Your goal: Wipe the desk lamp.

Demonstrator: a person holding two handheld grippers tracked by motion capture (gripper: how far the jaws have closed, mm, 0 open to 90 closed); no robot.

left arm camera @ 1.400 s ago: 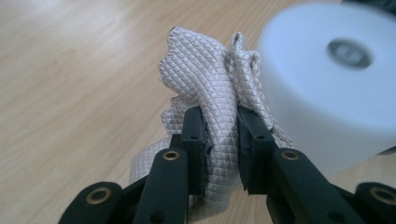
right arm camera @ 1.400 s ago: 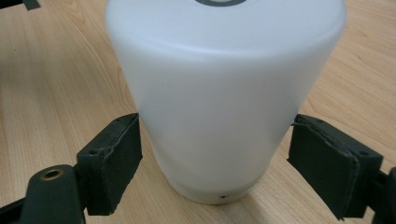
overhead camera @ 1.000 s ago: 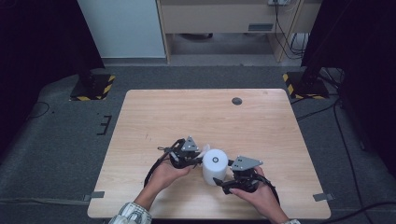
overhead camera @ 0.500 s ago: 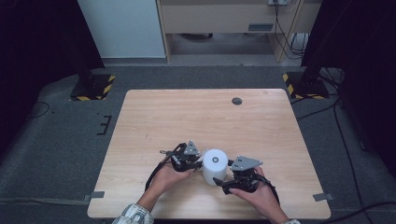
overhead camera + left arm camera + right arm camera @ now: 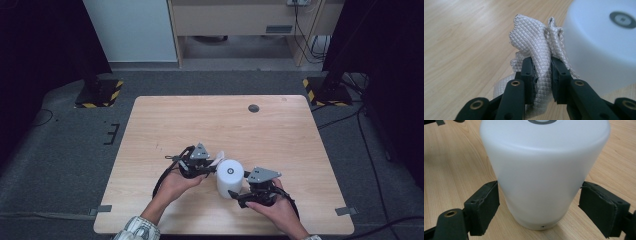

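Note:
A white cylinder (image 5: 230, 176) with a dark round mark on its top stands upright on the wooden table (image 5: 225, 125), toward the near edge. My right gripper (image 5: 234, 193) comes at it from the near right. In the right gripper view both pads (image 5: 484, 205) sit against the low part of the white cylinder (image 5: 544, 170), so my right gripper (image 5: 539, 202) is shut on it. My left gripper (image 5: 215, 166) is shut on a bunched, quilted grey cloth (image 5: 220, 155) at the cylinder's left side. In the left gripper view the cloth (image 5: 531, 37) rises between the jaws of my left gripper (image 5: 542, 71), next to the cylinder (image 5: 604, 50).
A small dark round disc (image 5: 253, 108) lies near the table's far edge. Black cables trail from both grippers toward the person. Stand feet with yellow-black stripes (image 5: 100, 93) sit on the floor beyond the table's far corners.
My left gripper, with the cloth, dipped toward the near edge and has come back up and away along the cylinder's left side. The right gripper and the cylinder have kept still.

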